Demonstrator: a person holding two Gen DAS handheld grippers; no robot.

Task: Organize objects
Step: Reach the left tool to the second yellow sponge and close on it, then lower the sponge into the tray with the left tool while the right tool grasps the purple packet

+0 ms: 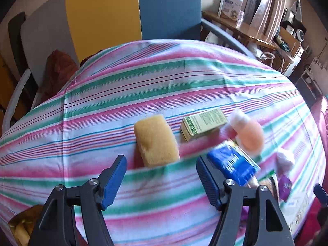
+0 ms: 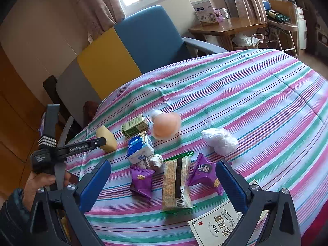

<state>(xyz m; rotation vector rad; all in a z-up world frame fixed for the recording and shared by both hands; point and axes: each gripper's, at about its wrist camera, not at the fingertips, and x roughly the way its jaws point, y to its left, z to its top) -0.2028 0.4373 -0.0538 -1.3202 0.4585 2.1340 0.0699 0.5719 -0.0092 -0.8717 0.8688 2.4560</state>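
A bench under a pink, green and white striped cloth fills both views, with a blue and yellow chair behind it and a wooden side table by the window.

Taking the blue tissue pack as your landmark:

- The yellow sponge lies to its left, well apart.
- The green box lies just behind it.
- The peach bottle with white cap lies on its side behind and to the right.
- A crumpled white bag sits further right, well apart.
- A small bundle of white items touches the pack's near edge; what it is cannot be told.
- Two purple snack packets lie nearer to you, with a green-edged cracker bar between them.
- A white printed carton lies at the near edge of the bench, partly under your right claw.

Your left claw hovers just above the cloth, jaws wide apart and empty. The sponge sits just ahead of the gap between its blue pads. The tissue pack lies beside its right finger; this part of the left wrist view is blurred, so contact cannot be told.

Your right claw is held above the near snack items, jaws wide apart, gripping nothing. From the right wrist view, your left hand holds its tool at the bench's left edge.
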